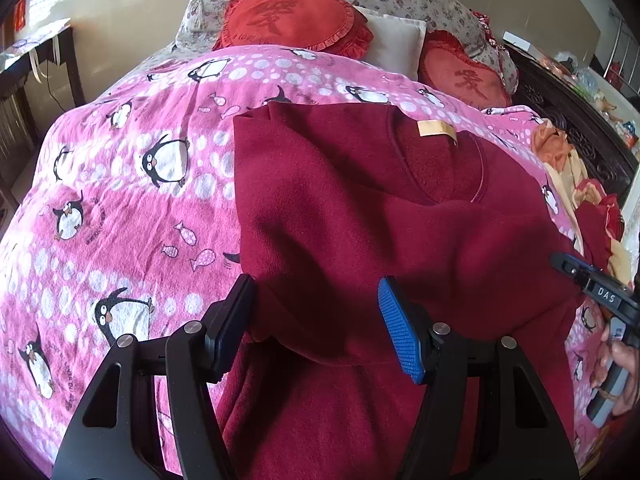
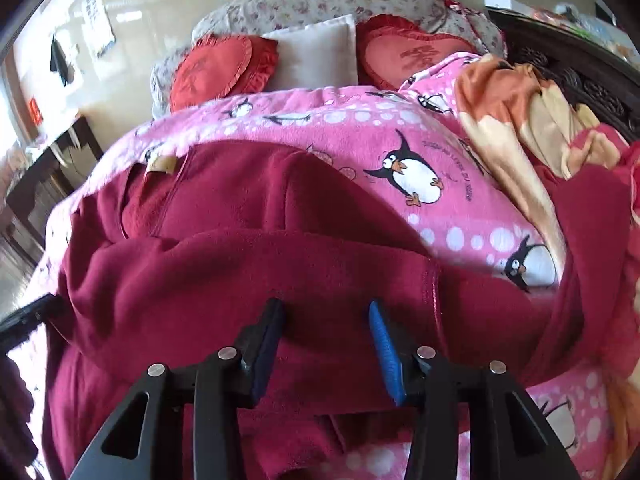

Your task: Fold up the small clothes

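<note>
A dark red fleece sweater (image 1: 340, 200) lies on the pink penguin blanket (image 1: 120, 200), collar and tan label (image 1: 436, 128) toward the pillows. Its lower part is folded up over the body. My left gripper (image 1: 316, 292) is open, its jaws wide apart over the folded edge near the sweater's left side. My right gripper (image 2: 324, 312) is open too, its jaws straddling the folded red cloth (image 2: 260, 272). The right gripper also shows at the right edge of the left wrist view (image 1: 592, 280). The label shows in the right wrist view (image 2: 162, 165).
Two red heart cushions (image 1: 292, 20) and a white pillow (image 1: 396, 40) lie at the bed's head. An orange and cream pile of clothes (image 2: 516, 112) sits at the right by the dark carved bed frame (image 1: 576, 128). A dark desk (image 1: 36, 64) stands at the left.
</note>
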{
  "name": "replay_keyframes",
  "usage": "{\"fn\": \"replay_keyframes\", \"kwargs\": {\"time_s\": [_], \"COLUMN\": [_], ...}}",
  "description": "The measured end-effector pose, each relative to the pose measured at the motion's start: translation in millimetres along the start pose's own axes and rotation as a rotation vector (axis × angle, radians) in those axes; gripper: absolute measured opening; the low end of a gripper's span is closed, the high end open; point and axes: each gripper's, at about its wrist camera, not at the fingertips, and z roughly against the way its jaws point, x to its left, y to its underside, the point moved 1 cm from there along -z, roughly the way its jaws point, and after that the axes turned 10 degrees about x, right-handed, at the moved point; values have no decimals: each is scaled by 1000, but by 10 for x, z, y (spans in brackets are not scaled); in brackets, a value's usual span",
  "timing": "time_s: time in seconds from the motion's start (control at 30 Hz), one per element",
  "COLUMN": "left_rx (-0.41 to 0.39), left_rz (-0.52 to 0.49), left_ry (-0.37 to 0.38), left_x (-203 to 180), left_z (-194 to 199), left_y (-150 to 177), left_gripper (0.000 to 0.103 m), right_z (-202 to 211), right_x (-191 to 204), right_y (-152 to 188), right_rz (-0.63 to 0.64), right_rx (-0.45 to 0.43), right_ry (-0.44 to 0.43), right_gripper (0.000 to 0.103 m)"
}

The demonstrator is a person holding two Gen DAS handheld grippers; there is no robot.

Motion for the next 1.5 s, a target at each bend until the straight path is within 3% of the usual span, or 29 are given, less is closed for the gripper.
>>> {"fn": "replay_keyframes", "kwargs": {"time_s": [0.43,0.63,0.77,0.87,0.93,1.03,1.13,1.23,1.37,1.5], "left_rx": [-39,8,99,74,79,77,74,72,73,72], "left_rz": [-55,-65,-53,-88,-93,-77,-72,-73,-76,-77], "left_ry": [11,4,2,-22,-23,-3,-4,-8,-7,-8], "left_x": [-230,-263,-228,-269,-276,-245,-235,-249,-245,-257], "left_z": [177,-53,-383,-411,-420,-423,-430,-429,-427,-435], "left_y": [6,39,75,100,97,95,101,115,116,107], "left_gripper": [63,63,63,66,66,66,67,67,67,69], "right_z": [299,140,33,91,229,412,442,288,55,106], "right_x": [289,365,402,381,243,-128,-528,-940,-1351,-1626], "right_y": [75,122,155,107,33,-161,-340,-516,-593,-517], "right_rz": [74,91,118,147,135,86,33,-8,-94,-220], "right_rx": [-25,20,27,35,-10,-66,-61,6,92,34], "right_ry": [-36,-27,4,-15,4,99,217,317,395,369], "right_gripper": [43,43,47,47,47,48,51,52,52,52]}}
